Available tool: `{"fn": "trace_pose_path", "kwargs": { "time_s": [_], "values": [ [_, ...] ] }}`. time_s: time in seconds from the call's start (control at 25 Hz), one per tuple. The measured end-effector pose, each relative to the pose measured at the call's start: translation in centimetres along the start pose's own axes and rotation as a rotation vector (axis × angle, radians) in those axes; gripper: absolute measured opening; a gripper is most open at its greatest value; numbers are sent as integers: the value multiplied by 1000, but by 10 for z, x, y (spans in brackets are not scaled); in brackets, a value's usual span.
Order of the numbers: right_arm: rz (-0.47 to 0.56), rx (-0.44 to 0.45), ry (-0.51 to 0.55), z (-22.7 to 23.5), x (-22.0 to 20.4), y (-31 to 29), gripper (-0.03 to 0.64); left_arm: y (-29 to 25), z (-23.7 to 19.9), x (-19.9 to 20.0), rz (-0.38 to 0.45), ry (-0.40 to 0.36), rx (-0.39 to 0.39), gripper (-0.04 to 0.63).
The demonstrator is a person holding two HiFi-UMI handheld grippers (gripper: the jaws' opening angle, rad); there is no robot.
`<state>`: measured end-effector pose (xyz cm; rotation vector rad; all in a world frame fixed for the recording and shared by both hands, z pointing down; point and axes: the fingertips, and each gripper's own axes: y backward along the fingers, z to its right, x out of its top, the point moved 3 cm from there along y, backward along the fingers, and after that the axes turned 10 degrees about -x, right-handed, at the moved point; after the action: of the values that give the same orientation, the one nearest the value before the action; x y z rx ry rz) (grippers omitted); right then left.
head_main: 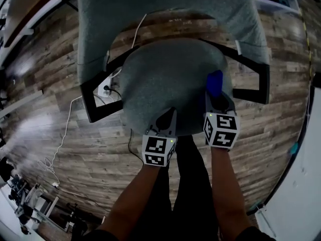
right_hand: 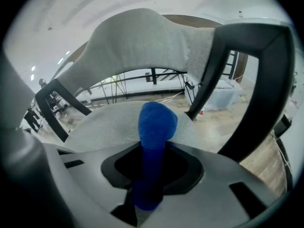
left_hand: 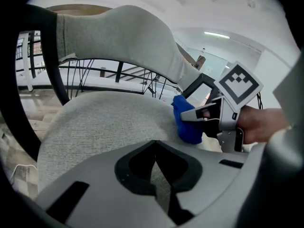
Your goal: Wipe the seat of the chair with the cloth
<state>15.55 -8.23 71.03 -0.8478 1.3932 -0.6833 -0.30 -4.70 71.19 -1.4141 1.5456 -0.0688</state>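
The chair's round grey fabric seat (head_main: pixel 170 77) lies just ahead of me, its grey backrest (head_main: pixel 165 4) beyond. My right gripper (head_main: pixel 216 98) is shut on a blue cloth (head_main: pixel 215 82), which rests on the seat's right side. In the right gripper view the cloth (right_hand: pixel 156 122) bulges out from between the jaws of the right gripper (right_hand: pixel 153 148). My left gripper (head_main: pixel 167 118) is shut with nothing in it, its tip on the seat's near edge. From the left gripper (left_hand: pixel 156 156) I see the seat (left_hand: pixel 104 122), the cloth (left_hand: pixel 187 125) and the right gripper (left_hand: pixel 209 114) pressed on it.
Black armrest frames stand on both sides of the seat (head_main: pixel 95 99) (head_main: pixel 253 84). A white cable and power strip (head_main: pixel 108 88) lie on the wooden floor (head_main: pixel 75 149) under the chair. The person's legs (head_main: pixel 193 185) are close to the seat's front.
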Motion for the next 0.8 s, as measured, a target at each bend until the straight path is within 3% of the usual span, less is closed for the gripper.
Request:
{"fn": "trace_pose_path", "kwargs": {
  "time_s": [0.44,0.68,0.8],
  "values": [
    [-67,212,160,-134,-20,13,109,56,-55,-16,56,73,97,7],
    [-85,297,281,-198,-36,25,109,97,-89,-31,86,97,150,6],
    [-100,321,292,-219,-43,28,109,115,-103,-42,84,94,176,6]
  ]
}}
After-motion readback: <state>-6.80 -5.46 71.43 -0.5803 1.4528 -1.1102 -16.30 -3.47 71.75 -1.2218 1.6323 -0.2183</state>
